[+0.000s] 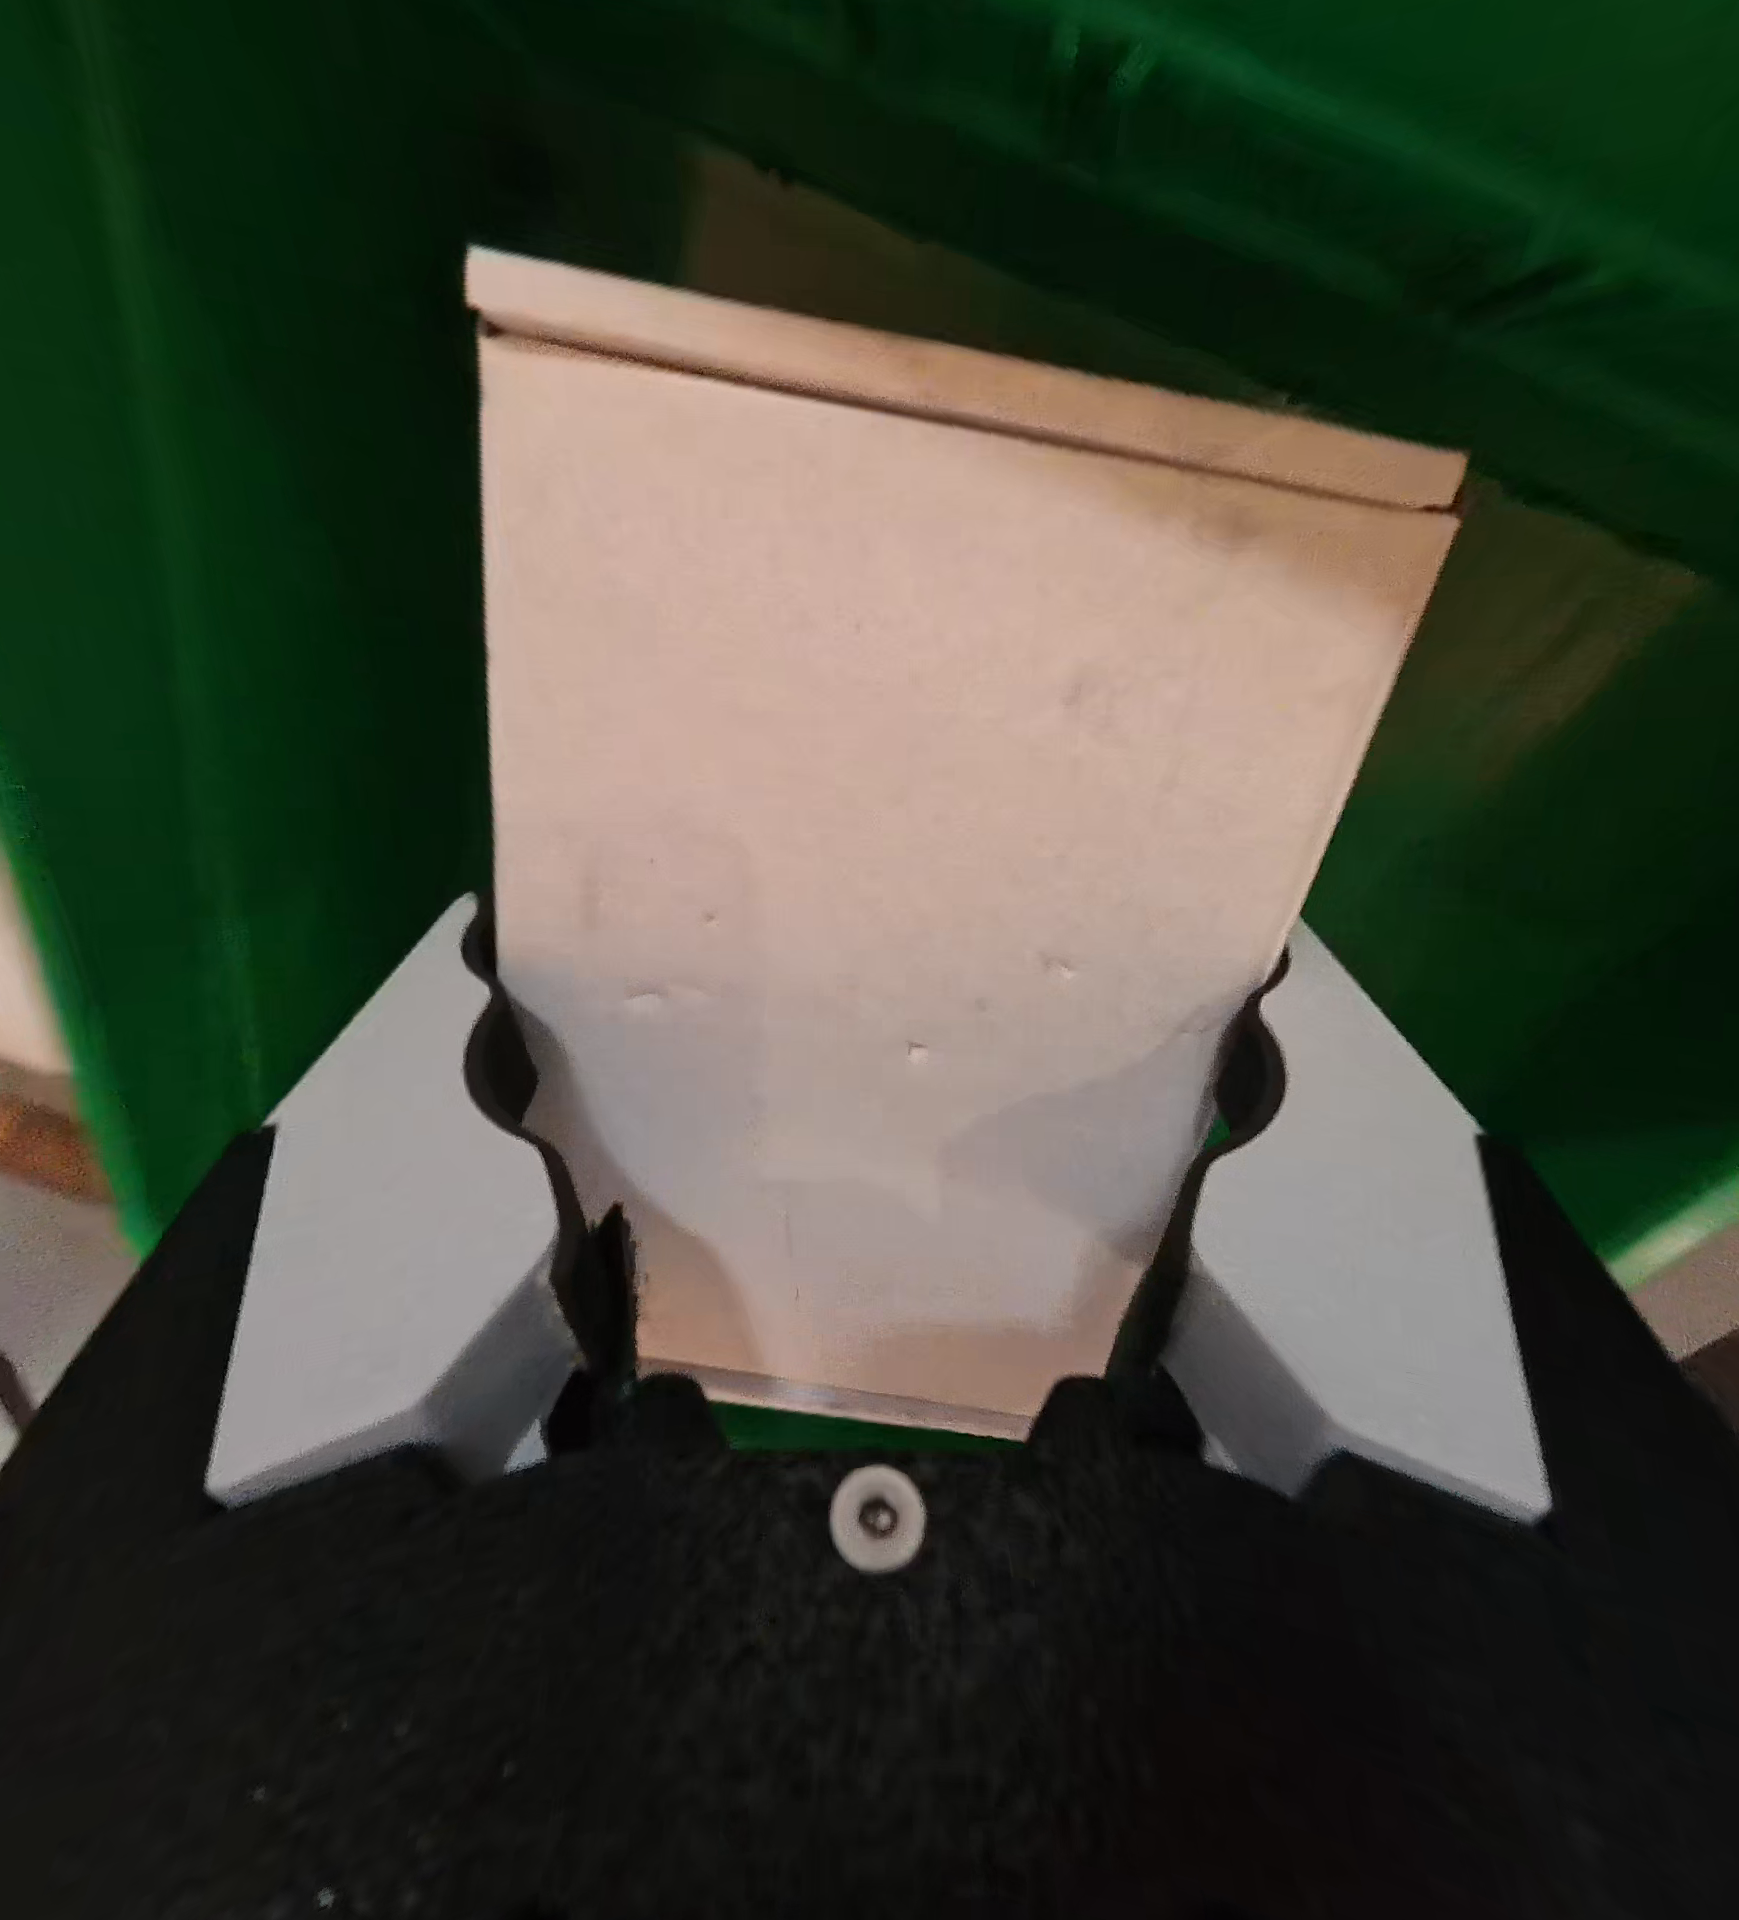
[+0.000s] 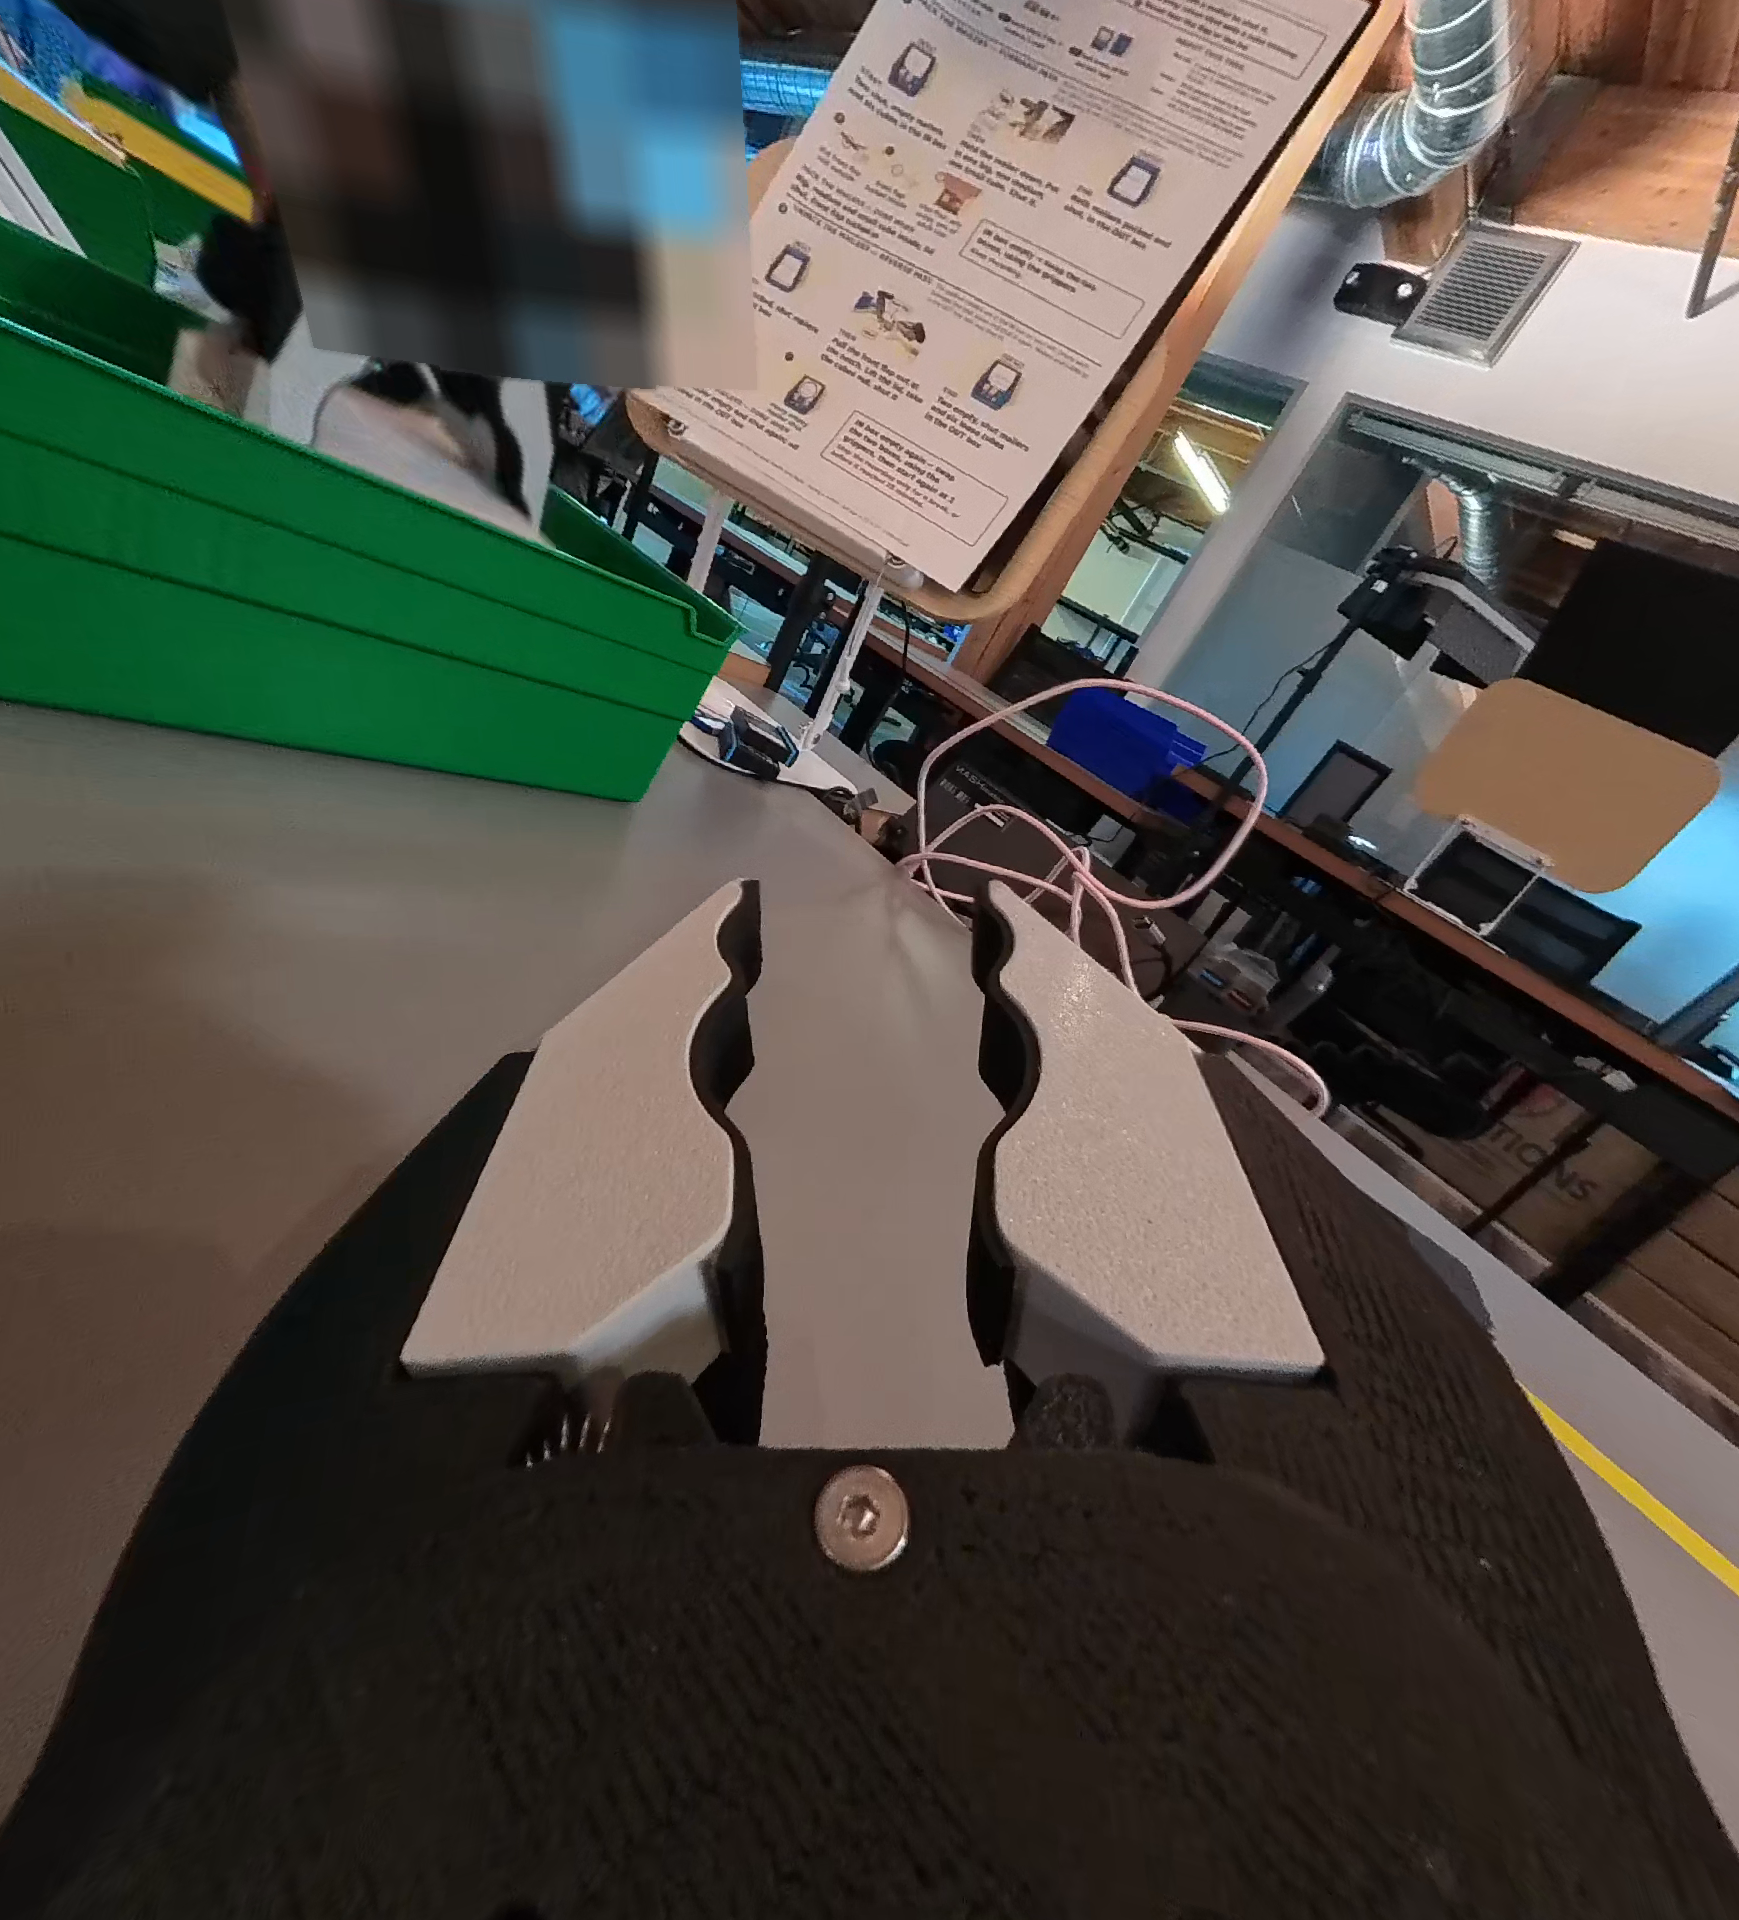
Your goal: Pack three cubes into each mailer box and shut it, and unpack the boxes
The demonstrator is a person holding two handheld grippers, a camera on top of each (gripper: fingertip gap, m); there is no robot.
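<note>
My left gripper (image 1: 870, 935) is clamped on a flat, pale cardboard mailer box (image 1: 906, 748), shut, with its lid seam running across the far end. The black wavy pads (image 1: 496, 1049) of both fingers press against the box's two long sides near its close end, and the box juts forward out of my grasp, tilted a little, in front of the green plastic bin wall (image 1: 221, 520) that fills the view behind it.

My right gripper (image 2: 870, 904) hangs low over the grey table top (image 2: 221, 987), near its far right edge. Its grey fingers (image 2: 626, 1122) stand partly apart with only bare table between them, holding nothing. Stacked green plastic bins (image 2: 273, 623) sit toward the table's far left. A pink looped cable (image 2: 1156, 790) hangs just past the far edge.
</note>
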